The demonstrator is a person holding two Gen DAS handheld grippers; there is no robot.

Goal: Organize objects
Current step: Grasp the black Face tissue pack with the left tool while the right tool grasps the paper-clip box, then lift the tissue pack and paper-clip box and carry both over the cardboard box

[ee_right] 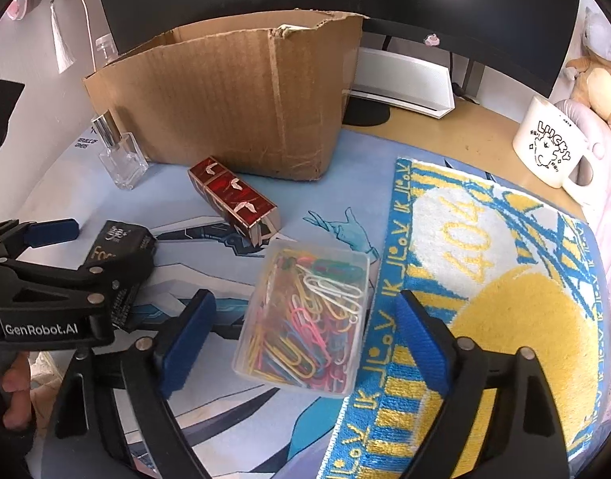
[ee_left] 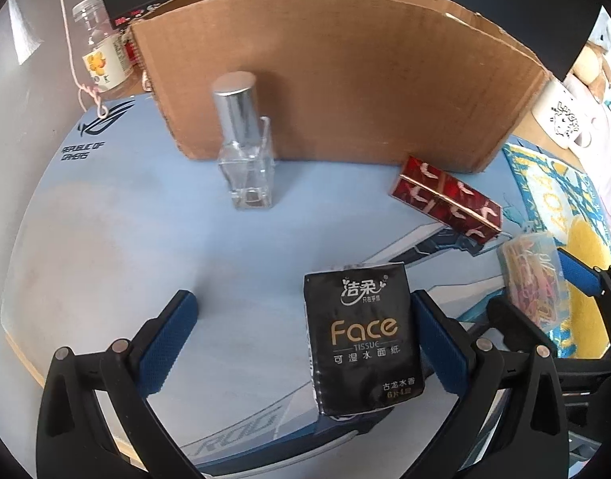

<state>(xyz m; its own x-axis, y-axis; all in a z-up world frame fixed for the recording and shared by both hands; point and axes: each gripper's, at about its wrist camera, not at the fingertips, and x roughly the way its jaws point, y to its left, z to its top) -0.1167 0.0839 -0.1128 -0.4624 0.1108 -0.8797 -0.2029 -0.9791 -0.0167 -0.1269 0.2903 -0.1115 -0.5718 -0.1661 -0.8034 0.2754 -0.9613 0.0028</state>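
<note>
Both grippers' jaws are wide open, left gripper (ee_left: 305, 343) straddling the black tissue pack (ee_left: 361, 339) and right gripper (ee_right: 305, 335) around the clear paperclip box (ee_right: 305, 319), both resting on the desk mat (ee_left: 145, 219).

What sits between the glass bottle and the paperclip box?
The red patterned box lies between the glass bottle and the paperclip box, in front of the cardboard carton; clearest in the right wrist view.

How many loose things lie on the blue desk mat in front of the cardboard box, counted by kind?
Glass spray bottle: 1
Red patterned box: 1
Black tissue pack: 1
Clear box of paper clips: 1
Total: 4
</note>
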